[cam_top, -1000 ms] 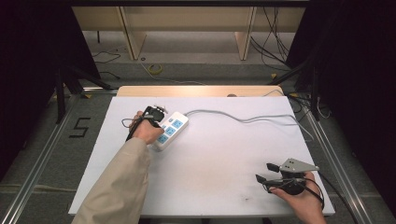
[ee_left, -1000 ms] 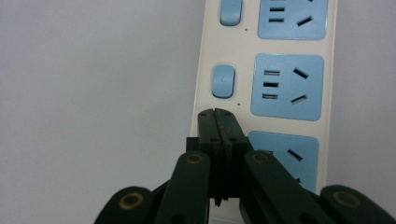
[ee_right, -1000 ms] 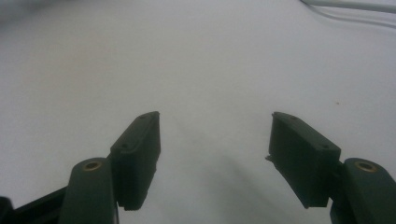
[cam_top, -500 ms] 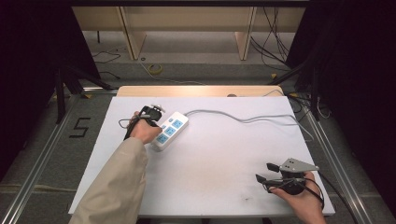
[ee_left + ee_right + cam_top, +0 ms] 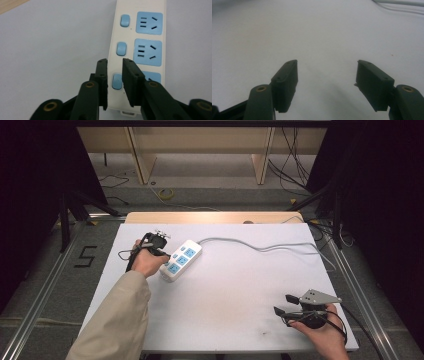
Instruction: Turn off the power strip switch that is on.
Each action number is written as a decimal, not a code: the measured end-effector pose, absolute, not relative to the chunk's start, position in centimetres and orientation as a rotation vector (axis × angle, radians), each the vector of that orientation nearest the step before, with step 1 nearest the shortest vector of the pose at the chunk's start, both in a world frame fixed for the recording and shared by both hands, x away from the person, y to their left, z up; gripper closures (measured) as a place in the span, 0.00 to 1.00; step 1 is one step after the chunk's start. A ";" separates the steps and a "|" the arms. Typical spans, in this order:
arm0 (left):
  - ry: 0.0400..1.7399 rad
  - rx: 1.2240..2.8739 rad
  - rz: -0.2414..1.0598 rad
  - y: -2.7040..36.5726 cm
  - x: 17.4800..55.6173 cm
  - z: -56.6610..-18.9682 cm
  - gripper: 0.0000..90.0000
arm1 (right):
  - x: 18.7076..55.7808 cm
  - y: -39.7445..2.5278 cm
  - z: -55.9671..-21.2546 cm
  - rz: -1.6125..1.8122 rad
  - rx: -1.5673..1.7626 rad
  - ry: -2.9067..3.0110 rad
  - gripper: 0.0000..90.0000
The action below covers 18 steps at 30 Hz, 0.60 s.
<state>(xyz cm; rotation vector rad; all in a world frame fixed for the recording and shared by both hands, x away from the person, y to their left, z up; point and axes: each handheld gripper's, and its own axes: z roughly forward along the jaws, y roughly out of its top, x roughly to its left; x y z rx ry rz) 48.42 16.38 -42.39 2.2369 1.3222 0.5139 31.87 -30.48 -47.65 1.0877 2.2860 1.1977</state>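
The power strip (image 5: 181,260) lies far left on the white table (image 5: 235,290). The left gripper (image 5: 115,62) hovers at its near end, jaws nearly closed, holding nothing. The right gripper (image 5: 283,304) waits near the table's right near edge, jaws wide and empty, bare tabletop ahead.

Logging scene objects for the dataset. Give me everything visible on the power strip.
The power strip is a white, plastic-looking bar lying flat on the white table, angled, left of centre. The left gripper view shows blue socket faces in a row, each with a small blue rocker switch beside it. A grey cable leaves its far end and runs toward the table's right edge. The left gripper is over its near end, fingers narrowly apart either side of the nearest switch; contact cannot be told.
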 end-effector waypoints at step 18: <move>1.208 2.064 0.610 17.5 43.6 -41.8 0.34 | 31.9 -30.5 -47.7 1.199 1.090 2.287 0.39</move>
